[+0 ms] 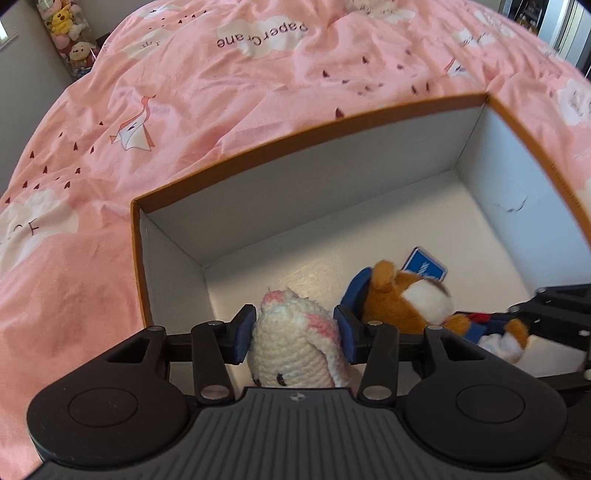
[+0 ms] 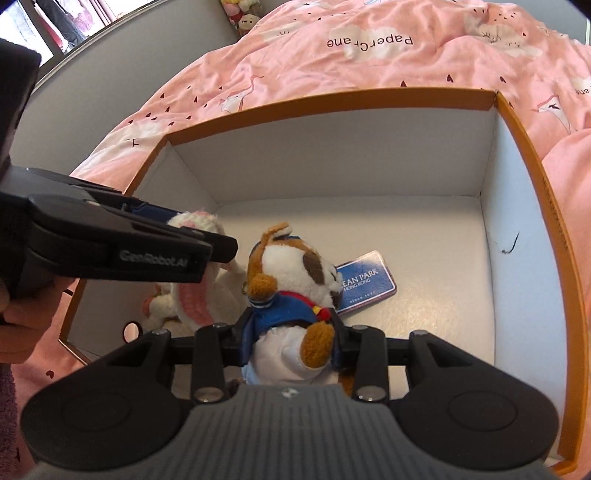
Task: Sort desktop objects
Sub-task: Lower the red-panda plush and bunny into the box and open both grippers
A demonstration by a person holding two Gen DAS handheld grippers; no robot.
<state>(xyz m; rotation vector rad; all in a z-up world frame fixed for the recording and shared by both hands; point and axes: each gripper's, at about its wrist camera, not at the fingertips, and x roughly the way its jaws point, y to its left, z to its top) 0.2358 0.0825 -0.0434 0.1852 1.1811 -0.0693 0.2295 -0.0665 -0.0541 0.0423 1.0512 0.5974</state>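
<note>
An open box with an orange rim [image 1: 295,136] [image 2: 332,98] and white inside sits on a pink quilt. My left gripper [image 1: 294,332] [image 2: 199,230] points down into its left end. Both blue pads touch the sides of a cream and pink crocheted bunny [image 1: 295,339] [image 2: 188,221]. My right gripper [image 2: 291,336] is shut on the body of a brown and white plush animal in a blue sailor outfit [image 2: 295,269] [image 1: 406,299], low over the box floor. The plush's blue tag [image 2: 365,284] [image 1: 424,266] lies on the floor. The right gripper's fingers [image 1: 546,306] show at the left wrist view's right edge.
The pink quilt [image 1: 221,92] [image 2: 406,55] surrounds the box on all sides. Soft toys [image 1: 66,33] are stacked by the grey wall at the far left. A hand [image 2: 22,314] holds the left gripper beside the box's left wall. The right half of the box floor is bare.
</note>
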